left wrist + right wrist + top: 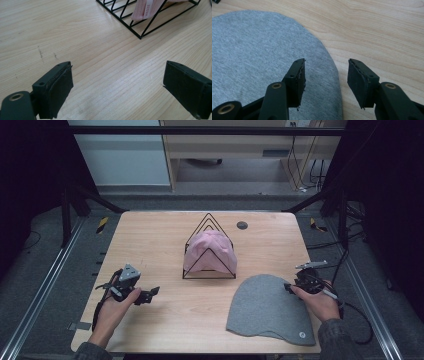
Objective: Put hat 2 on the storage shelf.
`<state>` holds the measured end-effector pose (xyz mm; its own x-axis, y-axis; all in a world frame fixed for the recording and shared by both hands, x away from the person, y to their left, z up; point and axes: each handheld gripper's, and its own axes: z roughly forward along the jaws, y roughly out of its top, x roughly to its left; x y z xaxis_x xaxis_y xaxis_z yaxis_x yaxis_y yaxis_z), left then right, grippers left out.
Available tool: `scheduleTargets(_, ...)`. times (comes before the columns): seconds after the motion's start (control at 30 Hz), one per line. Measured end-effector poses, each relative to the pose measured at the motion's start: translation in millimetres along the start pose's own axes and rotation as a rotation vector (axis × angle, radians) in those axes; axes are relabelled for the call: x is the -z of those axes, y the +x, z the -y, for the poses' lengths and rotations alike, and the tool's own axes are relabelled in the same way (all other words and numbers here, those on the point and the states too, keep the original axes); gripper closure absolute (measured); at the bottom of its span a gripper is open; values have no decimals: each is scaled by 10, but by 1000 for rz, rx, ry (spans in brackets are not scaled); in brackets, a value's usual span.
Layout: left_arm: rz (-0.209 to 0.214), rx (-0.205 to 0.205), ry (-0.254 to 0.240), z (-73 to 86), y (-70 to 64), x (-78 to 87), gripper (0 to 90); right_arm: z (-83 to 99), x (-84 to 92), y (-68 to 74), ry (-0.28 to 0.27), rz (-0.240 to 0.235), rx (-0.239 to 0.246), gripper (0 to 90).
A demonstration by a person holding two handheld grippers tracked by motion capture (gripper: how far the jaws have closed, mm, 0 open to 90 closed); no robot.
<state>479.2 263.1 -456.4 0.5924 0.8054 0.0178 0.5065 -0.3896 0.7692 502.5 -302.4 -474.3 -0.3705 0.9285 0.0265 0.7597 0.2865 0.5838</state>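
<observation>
A grey beanie (270, 310) lies flat on the wooden table (150, 240) at the front right. My right gripper (288, 287) hovers at its right edge. Along that gripper's own jaws, the right gripper (327, 67) stands open over the rounded edge of the beanie (262, 62), with nothing pinched. A pink hat (210, 251) sits in a black wire rack (209, 276) at the table's middle. My left gripper (154, 292) rests at the front left, pointing toward the rack. The left gripper (118, 72) is wide open over bare wood, with the rack's corner (140, 35) and pink fabric (145, 8) ahead.
A small dark round disc (242, 225) lies on the table behind the rack. Metal rails (45, 275) run along the floor on both sides. Cables (350, 265) trail on the floor to the right of the table.
</observation>
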Motion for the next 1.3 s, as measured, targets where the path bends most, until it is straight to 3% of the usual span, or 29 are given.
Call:
scheduleTargets(0.5, -2, -4, -1, 3, 9, 1, 84, 36, -68, 24, 27, -17, 8, 554)
scheduleTargets(1.03, -7, -8, 3, 2, 4, 2, 85, 34, -75, 67, 35, -41, 53, 799)
scheduleTargets(1.3, -9, -6, 3, 5, 8, -1, 86, 37, -69, 77, 32, -52, 63, 840)
